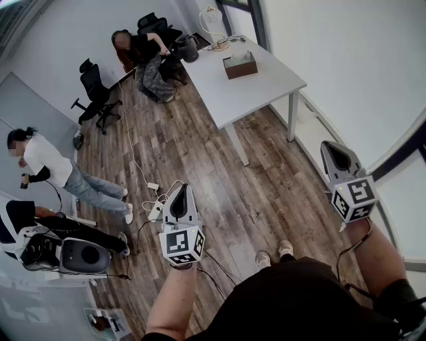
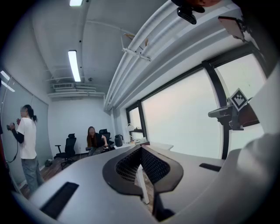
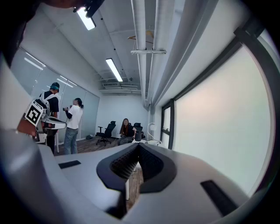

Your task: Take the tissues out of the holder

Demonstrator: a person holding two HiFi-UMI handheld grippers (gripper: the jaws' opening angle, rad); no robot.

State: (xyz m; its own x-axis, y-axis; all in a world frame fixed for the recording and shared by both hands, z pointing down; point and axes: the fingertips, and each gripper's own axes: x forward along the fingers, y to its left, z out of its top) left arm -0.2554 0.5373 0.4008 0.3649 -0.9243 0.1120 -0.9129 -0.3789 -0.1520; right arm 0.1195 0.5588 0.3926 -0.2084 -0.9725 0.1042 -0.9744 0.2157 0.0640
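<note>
A brown open-topped tissue holder [image 1: 239,64] stands on the white table [image 1: 259,90] at the far side of the room, well ahead of both grippers. My left gripper [image 1: 180,189] is held over the wooden floor with its jaws together and nothing between them; in the left gripper view its tips [image 2: 141,148] point toward the distant table [image 2: 157,145]. My right gripper [image 1: 331,146] is raised at the right near the window wall, also shut and empty, and its tips [image 3: 139,145] meet in the right gripper view.
A seated person [image 1: 143,56] is by the table's far left end, beside a black jug [image 1: 190,48] and a lamp [image 1: 213,20]. Another person in a white shirt [image 1: 46,166] stands at the left. Office chairs [image 1: 96,90], floor cables with a power strip [image 1: 154,200] and grey equipment [image 1: 66,254] occupy the left side.
</note>
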